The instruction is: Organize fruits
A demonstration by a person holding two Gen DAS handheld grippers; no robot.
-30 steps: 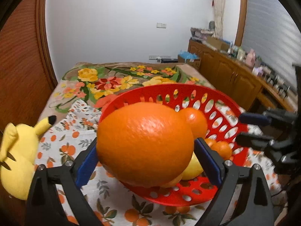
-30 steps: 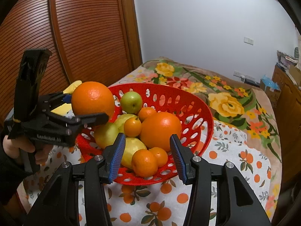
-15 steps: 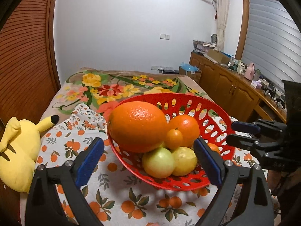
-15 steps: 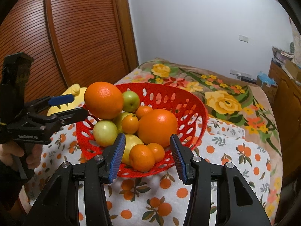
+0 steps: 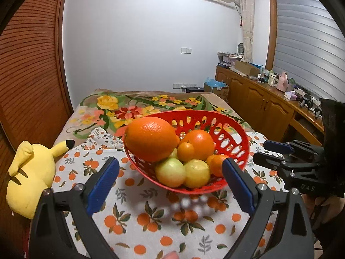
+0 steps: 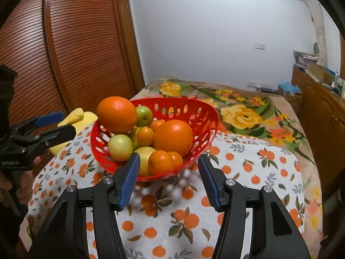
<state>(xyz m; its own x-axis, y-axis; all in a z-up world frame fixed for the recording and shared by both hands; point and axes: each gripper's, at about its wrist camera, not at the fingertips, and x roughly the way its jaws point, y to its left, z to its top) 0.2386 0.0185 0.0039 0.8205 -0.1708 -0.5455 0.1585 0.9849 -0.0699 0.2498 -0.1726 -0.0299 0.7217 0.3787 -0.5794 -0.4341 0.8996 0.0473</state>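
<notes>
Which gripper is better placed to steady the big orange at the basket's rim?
Probably the left: the left gripper is open, and the big orange sits on its side of the red basket. The right gripper faces the smaller fruits.

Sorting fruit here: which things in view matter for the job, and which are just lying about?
Job: red basket, large orange on its rim, second big orange, green apples, small oranges.
Lying about: yellow plush toy, patterned cloth, cabinet clutter.
</notes>
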